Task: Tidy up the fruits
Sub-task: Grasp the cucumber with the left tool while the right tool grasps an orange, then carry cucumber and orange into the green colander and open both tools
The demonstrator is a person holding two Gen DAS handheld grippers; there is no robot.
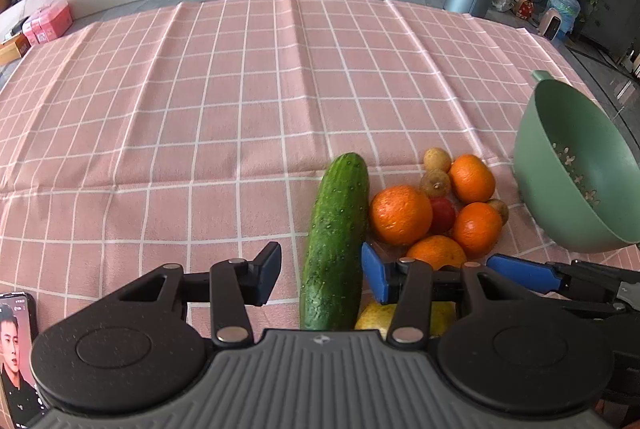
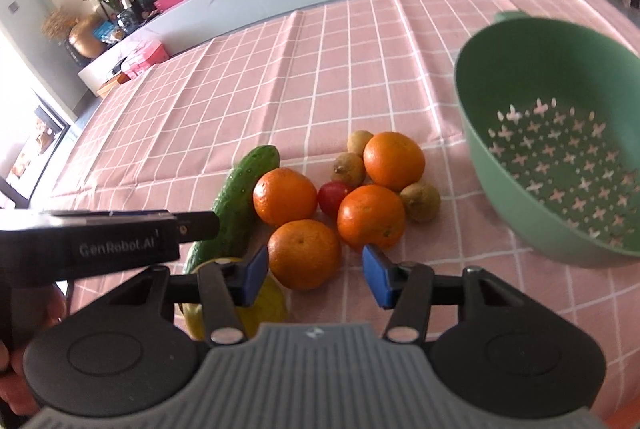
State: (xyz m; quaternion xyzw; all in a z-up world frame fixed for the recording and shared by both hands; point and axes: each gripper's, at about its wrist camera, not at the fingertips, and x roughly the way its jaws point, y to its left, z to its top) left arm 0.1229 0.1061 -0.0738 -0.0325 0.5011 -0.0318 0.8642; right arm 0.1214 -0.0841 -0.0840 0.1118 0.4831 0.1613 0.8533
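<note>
Now, your left fingers (image 1: 320, 275) stand partly open around the cucumber (image 1: 336, 241); its lower half lies between the pads, with a clear gap on the left side, and whether the right pad touches it you cannot tell. Nothing gripped there for certain.

Your right fingers (image 2: 316, 275) are also partly open. The nearest orange (image 2: 304, 253) sits between and just ahead of them. The left pad (image 2: 252, 275) is at the orange's edge; the right pad (image 2: 376, 279) stands apart from it, just below a second orange (image 2: 371, 216). No firm grip shows.

Outward from there: a lemon (image 2: 264, 305) lies close under the right gripper's left finger, touching the cucumber's near end. Two more oranges (image 2: 285, 196) and (image 2: 394, 160) complete a tight cluster with a small tomato (image 2: 332, 194) in its middle and three small brown fruits (image 2: 420, 200) at the far and right edges. The cucumber lies along the cluster's left side, touching it.

A green colander (image 2: 516, 41) stands to the right of the fruit, tilted, holding nothing. All rests on the worktop's pink checked cloth (image 1: 200, 109). A phone (image 1: 16, 357) lies at the left view's lower left corner.
</note>
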